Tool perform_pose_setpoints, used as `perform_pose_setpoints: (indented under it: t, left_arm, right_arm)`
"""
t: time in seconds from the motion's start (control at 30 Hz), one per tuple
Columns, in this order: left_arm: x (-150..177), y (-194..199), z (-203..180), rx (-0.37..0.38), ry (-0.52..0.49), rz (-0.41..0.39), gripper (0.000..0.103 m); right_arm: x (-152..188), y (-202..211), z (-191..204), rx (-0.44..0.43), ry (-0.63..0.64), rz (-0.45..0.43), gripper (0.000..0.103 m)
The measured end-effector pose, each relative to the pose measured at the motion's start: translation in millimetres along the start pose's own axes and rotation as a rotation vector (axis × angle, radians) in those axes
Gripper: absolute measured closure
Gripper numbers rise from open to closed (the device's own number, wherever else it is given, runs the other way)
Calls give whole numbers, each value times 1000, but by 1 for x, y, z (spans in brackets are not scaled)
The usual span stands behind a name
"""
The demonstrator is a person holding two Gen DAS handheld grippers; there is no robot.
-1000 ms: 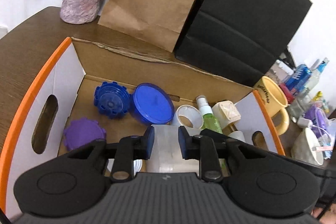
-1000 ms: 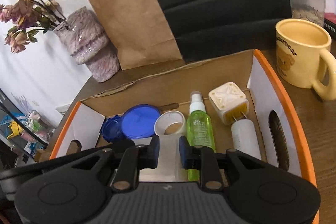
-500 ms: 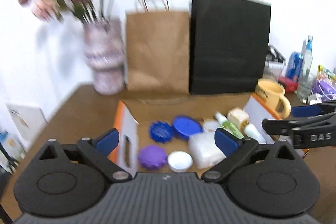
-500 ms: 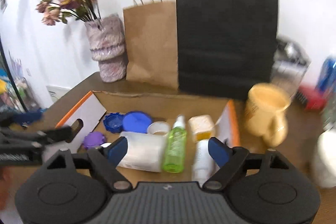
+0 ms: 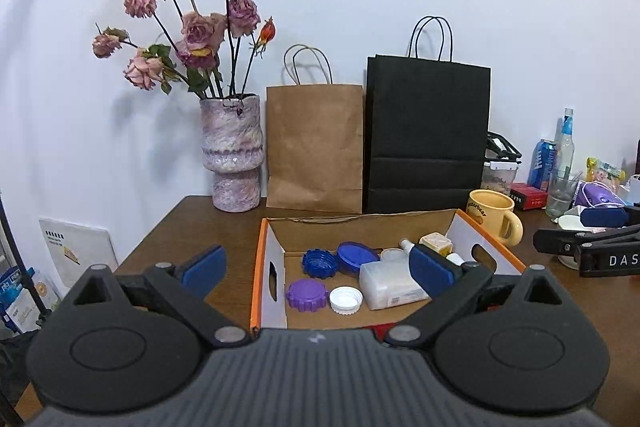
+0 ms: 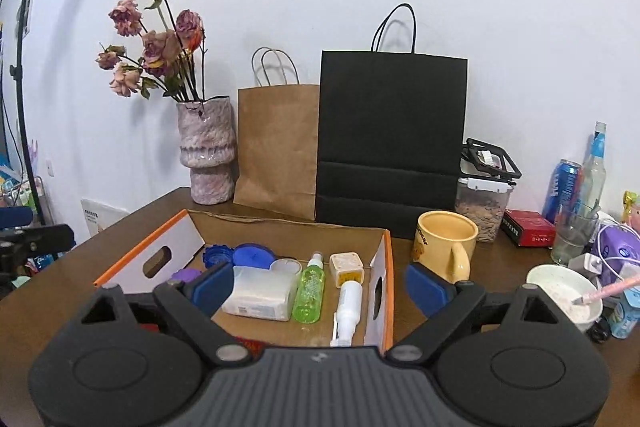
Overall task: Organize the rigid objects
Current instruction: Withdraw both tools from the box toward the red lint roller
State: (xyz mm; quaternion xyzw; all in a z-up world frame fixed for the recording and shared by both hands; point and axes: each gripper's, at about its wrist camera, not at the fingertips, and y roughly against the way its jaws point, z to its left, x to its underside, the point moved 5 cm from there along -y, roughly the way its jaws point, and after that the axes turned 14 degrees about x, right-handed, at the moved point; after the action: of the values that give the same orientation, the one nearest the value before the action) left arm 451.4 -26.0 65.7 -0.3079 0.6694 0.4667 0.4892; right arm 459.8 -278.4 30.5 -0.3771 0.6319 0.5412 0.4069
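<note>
An orange-edged cardboard box [image 5: 258,259] sits on the brown table and also shows in the right wrist view [image 6: 387,259]. It holds a translucent white container [image 5: 390,285] [image 6: 258,293], blue lids [image 5: 356,257], a purple lid [image 5: 307,294], a white cap [image 5: 346,299], a green spray bottle [image 6: 310,293], a white bottle [image 6: 348,305] and a cream cube [image 6: 347,267]. My left gripper [image 5: 318,267] is open and empty, held back above the box's near side. My right gripper [image 6: 318,285] is open and empty, also back from the box.
A vase of dried roses [image 5: 232,155], a brown paper bag [image 5: 314,147] and a black paper bag [image 5: 426,135] stand behind the box. A yellow mug [image 6: 446,241], a white bowl [image 6: 564,295], a jar, a can and bottles crowd the right side.
Both grippers were shut on the translucent container inside the box. They have opened, let it go, and pulled up and back. The container now lies in the box.
</note>
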Motion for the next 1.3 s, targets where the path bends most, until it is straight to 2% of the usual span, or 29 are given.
perform_pose_setpoints:
  t: [0.13,0.3,0.5,0.57,0.73,0.9,1.03,1.13,1.3]
  left_arm:
    - [5,19,-4,-3,20,-11,3]
    - [24,61,-14,-8,25,-37,0]
    - [68,124,-41,45,10,-74,0]
    - [82,149,-49,58,-8,-97,0]
    - [123,207,-60,165,-29,-110,0]
    - [155,258,-63,166,-90,-142,0]
    - [169,270,-65,189,-91,-104,0]
    - [176,280,-67,188,-84,-97,0]
    - [180,287,-71,178,-120,-107,0]
  right_arm:
    - [7,22,-7,-6,-30,-16,10]
    - [27,69,-12,-30,-40,-60,8]
    - [71,132,-11,-29,-24,-106,6]
    - [88,156,-10,-38,-32,-120,2]
    - [132,212,-8,-37,-13,-137,0]
    - [166,264,-2,-67,-18,-129,0]
    - [193,294,2,-57,-57,-109,0]
    - [207,311,6,-50,-37,-110,0]
    - [204,316,9,-43,-15,-144,0]
